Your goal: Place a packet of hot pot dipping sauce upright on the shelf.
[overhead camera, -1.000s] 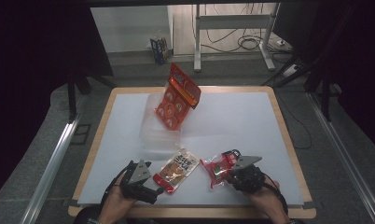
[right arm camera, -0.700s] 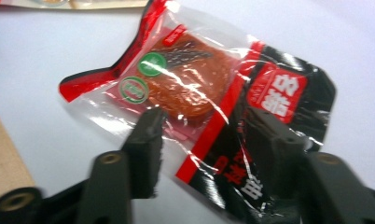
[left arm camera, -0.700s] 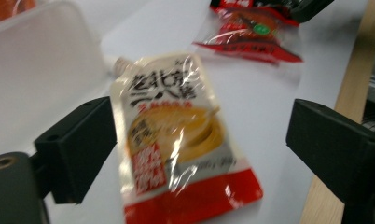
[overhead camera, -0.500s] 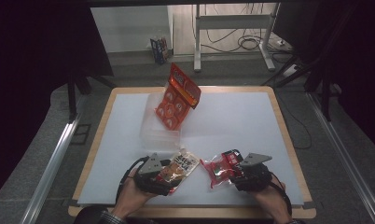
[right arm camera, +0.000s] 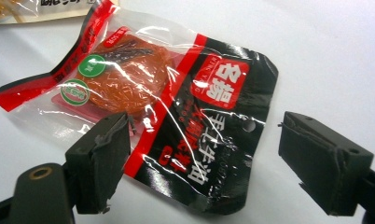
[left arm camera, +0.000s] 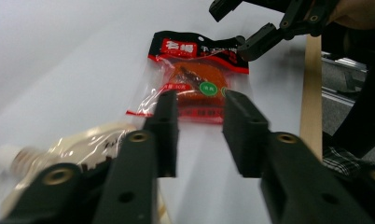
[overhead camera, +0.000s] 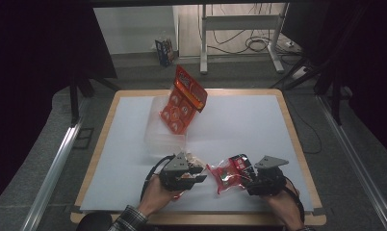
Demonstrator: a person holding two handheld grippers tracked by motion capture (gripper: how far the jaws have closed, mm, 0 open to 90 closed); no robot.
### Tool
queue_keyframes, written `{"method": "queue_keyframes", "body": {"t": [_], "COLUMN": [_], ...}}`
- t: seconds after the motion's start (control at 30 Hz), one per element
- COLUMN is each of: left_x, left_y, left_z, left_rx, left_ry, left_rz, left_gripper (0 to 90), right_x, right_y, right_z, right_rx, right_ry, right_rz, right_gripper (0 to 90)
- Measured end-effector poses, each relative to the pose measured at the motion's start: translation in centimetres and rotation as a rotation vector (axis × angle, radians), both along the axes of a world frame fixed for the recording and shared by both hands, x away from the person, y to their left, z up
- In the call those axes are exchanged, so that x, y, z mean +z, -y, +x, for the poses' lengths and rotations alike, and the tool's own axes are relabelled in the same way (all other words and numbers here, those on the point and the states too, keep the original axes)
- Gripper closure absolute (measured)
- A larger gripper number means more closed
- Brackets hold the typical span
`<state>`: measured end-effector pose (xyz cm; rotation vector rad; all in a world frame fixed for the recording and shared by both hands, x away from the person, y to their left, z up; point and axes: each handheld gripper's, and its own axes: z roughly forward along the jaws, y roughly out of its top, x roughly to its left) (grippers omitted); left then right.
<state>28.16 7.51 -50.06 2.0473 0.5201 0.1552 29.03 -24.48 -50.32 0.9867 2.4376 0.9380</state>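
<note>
Now I am holding my right gripper (right arm camera: 202, 165) spread over the red pouch (right arm camera: 143, 107), whose crinkly clear film and glossy black-and-red print are catching the light; its jaws have just been opening, the pads standing clear of the flat packet lying between them on the smooth white table (overhead camera: 239, 120). My left gripper (left arm camera: 199, 135) has just been closing, its blocky black jaws narrowed with nothing between them, pointing at that red pouch (left arm camera: 195, 79). A pale pouch (left arm camera: 73, 149) is lying just beside its left jaw. Farther back, an orange pack (overhead camera: 183, 98) is leaning tilted on a clear tub (overhead camera: 162, 137).
</note>
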Motion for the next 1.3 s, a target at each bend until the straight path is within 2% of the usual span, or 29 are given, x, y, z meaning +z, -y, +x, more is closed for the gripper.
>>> {"method": "queue_keyframes", "body": {"t": [0.2, 0.27, 0.3, 0.8, 0.93, 0.97, 1.03, 1.13, 1.17, 1.23, 1.27, 1.3], "left_x": [-0.5, -0.7, -0.8, -1.6, -1.9, -2.0, -2.2, -2.6, -2.6, -2.6, -2.6, -2.6], "left_y": [1.3, 1.6, 2.0, 5.2, 5.7, 5.6, 5.8, 6.0, 6.0, 6.0, 6.0, 6.0], "left_z": [0.7, 0.8, 1.1, 2.5, 2.7, 2.8, 2.7, 2.6, 2.6, 2.6, 2.6, 2.6], "left_rx": [-0.021, -0.027, -0.037, -0.056, -0.050, -0.058, -0.051, -0.048, -0.050, -0.050, -0.050, -0.050], "left_ry": [-0.001, -0.015, -0.027, -0.004, -0.015, -0.013, -0.017, -0.015, -0.014, -0.015, -0.023, -0.023], "left_rz": [0.015, 0.010, 0.012, 0.084, 0.095, 0.116, 0.117, 0.174, 0.207, 0.211, 0.234, 0.234], "left_gripper": [85.7, 89.5, 89.7, 89.7, 89.7, 89.7, 89.7, 89.7, 89.7, 89.8, 89.9, 89.9], "right_x": [0.0, 0.1, 0.1, 0.2, 0.3, 0.3, 0.3, 0.3, 0.3, 0.3, 0.4, 0.4], "right_y": [0.5, 0.6, 0.7, 1.0, 1.0, 1.0, 1.0, 1.1, 1.1, 1.1, 1.2, 1.2], "right_z": [0.1, 0.1, 0.1, 0.0, -0.3, -0.3, -0.3, -0.4, -0.4, -0.5, -0.5, -0.5], "right_rx": [-0.008, -0.008, -0.008, -0.019, -0.021, -0.020, -0.019, -0.026, -0.027, -0.029, -0.032, -0.032], "right_ry": [0.003, 0.003, 0.005, 0.010, 0.016, 0.018, 0.019, 0.016, 0.015, 0.016, 0.015, 0.015], "right_rz": [-0.003, -0.007, -0.012, -0.025, -0.042, -0.046, -0.048, -0.049, -0.052, -0.055, -0.052, -0.052], "right_gripper": [15.0, 13.8, 13.5, 11.9, 11.4, 11.3, 11.1, 10.0, 9.7, 9.4, 8.4, 8.4]}}
